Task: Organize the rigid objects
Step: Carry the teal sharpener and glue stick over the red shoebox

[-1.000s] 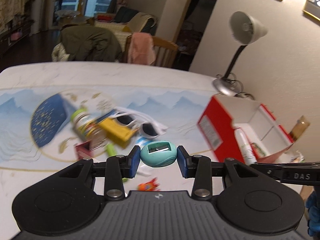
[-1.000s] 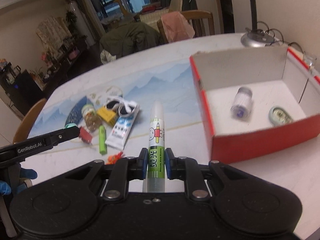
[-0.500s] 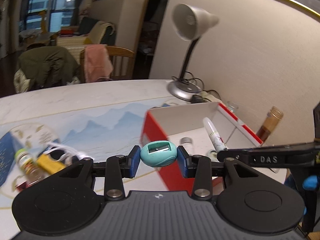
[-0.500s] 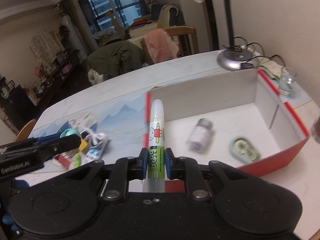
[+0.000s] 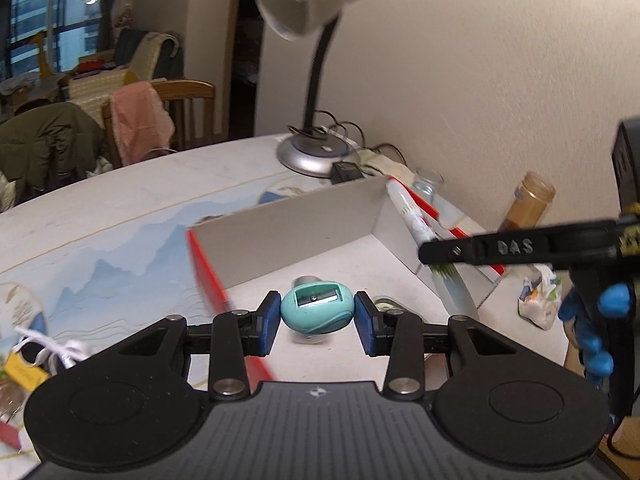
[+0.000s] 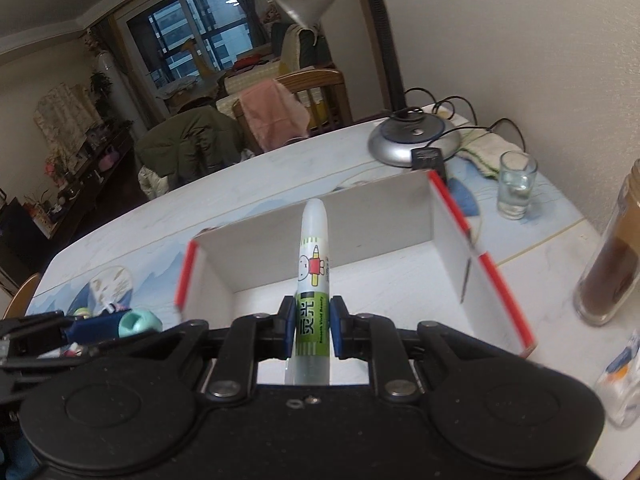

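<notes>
My left gripper [image 5: 316, 314] is shut on a teal egg-shaped pencil sharpener [image 5: 316, 312] and holds it above the near part of the red-and-white box [image 5: 288, 236]. My right gripper [image 6: 313, 330] is shut on a white and green glue tube [image 6: 314, 280], which points forward over the same box [image 6: 440, 232]. In the left wrist view the glue tube [image 5: 416, 224] and the right gripper's finger [image 5: 516, 246] reach over the box's right wall. A small bottle and an oval tin lie in the box, mostly hidden behind the sharpener.
A desk lamp [image 5: 312, 156] stands behind the box. A glass of water [image 6: 516, 184] and a brown jar [image 6: 612, 264] stand right of it by the wall. Loose items [image 5: 24, 364] lie at the left on the mat. A crumpled wrapper [image 5: 538, 300] lies right of the box.
Both grippers have moved right from the pile of loose items to above the box, still holding the sharpener and the glue tube.
</notes>
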